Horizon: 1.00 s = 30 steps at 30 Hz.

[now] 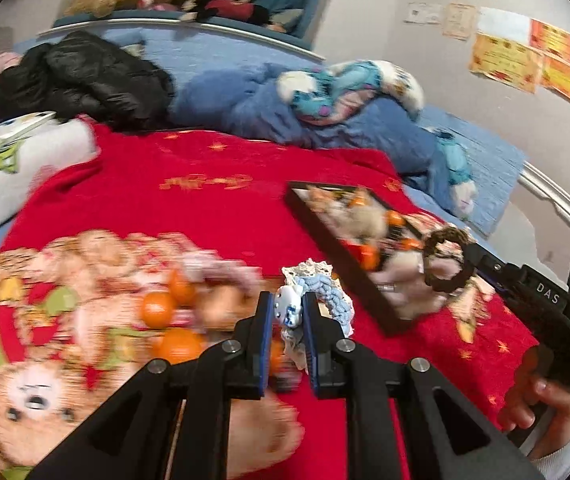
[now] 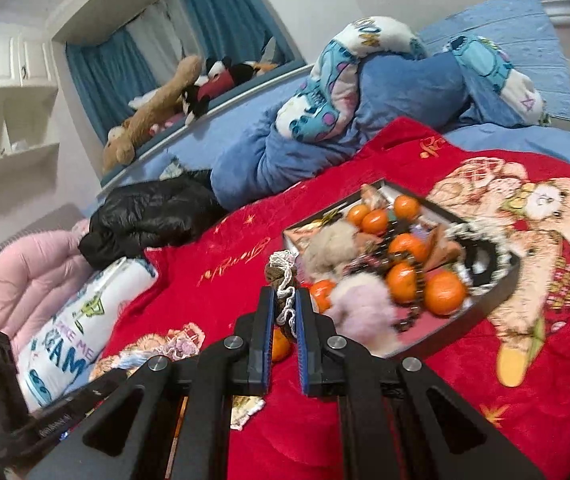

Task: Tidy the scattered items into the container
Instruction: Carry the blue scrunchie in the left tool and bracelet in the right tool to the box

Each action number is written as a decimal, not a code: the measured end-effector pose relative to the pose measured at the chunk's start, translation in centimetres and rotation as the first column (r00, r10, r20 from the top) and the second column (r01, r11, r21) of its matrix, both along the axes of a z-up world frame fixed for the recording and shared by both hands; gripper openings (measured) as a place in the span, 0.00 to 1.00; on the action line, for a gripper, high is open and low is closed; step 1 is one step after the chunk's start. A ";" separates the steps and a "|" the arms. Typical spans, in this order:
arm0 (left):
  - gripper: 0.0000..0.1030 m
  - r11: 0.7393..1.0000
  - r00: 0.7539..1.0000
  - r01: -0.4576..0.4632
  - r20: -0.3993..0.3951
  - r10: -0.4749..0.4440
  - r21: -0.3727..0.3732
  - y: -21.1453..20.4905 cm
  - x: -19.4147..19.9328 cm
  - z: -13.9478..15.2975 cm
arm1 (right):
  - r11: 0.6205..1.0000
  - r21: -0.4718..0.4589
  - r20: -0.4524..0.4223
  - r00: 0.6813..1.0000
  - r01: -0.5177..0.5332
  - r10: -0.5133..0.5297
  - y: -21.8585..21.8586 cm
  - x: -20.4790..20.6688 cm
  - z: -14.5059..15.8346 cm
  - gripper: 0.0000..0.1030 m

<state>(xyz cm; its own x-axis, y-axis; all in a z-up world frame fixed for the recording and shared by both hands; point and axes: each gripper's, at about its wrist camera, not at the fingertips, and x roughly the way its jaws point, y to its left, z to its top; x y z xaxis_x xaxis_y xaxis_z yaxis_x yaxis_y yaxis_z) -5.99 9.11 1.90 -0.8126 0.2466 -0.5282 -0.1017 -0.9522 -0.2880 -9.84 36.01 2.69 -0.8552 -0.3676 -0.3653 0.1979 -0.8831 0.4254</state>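
My left gripper (image 1: 289, 310) is shut on a blue and white lace scrunchie with a small white charm (image 1: 317, 292), held above the red blanket. Several tangerines (image 1: 159, 310) and soft hair ties lie blurred just beyond it. A black tray (image 2: 501, 280) on the blanket holds tangerines (image 2: 443, 292), fluffy pompoms and bead strings; it also shows in the left wrist view (image 1: 349, 268). My right gripper (image 2: 285, 306) is shut on a brown and white scrunchie (image 2: 283, 276) beside the tray's near corner. That scrunchie also shows in the left wrist view (image 1: 445, 256), over the tray's edge.
The red blanket (image 2: 405, 380) covers a blue bed. A black jacket (image 1: 81, 76), a blue duvet (image 1: 285, 116) and a white printed pillow (image 2: 73, 332) lie behind. Plush toys (image 2: 157, 104) sit on the window ledge. A loose scrunchie (image 2: 177, 346) lies at front left.
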 end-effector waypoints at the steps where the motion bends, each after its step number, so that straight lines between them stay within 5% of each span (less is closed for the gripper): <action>1: 0.15 1.000 1.000 0.026 -0.003 -0.026 -0.003 1.4 -0.2 0.1 | 1.000 0.001 -0.007 1.000 0.012 -0.012 0.9 0.4 0.2 0.10; 13: 0.15 0.978 0.978 0.205 -0.020 -0.206 -0.028 11.9 -0.2 0.4 | 0.988 -0.039 -0.015 0.989 0.148 -0.148 10.0 3.0 1.0 0.10; 20: 0.15 0.979 0.981 0.195 -0.009 -0.196 -0.057 12.9 -0.3 0.5 | 0.985 -0.045 -0.007 0.986 0.166 -0.166 11.8 3.3 0.9 0.11; 30: 0.15 0.984 0.985 0.170 -0.011 -0.171 -0.053 11.8 -0.7 0.8 | 0.994 0.000 -0.006 0.994 0.112 -0.112 9.0 3.2 1.4 0.11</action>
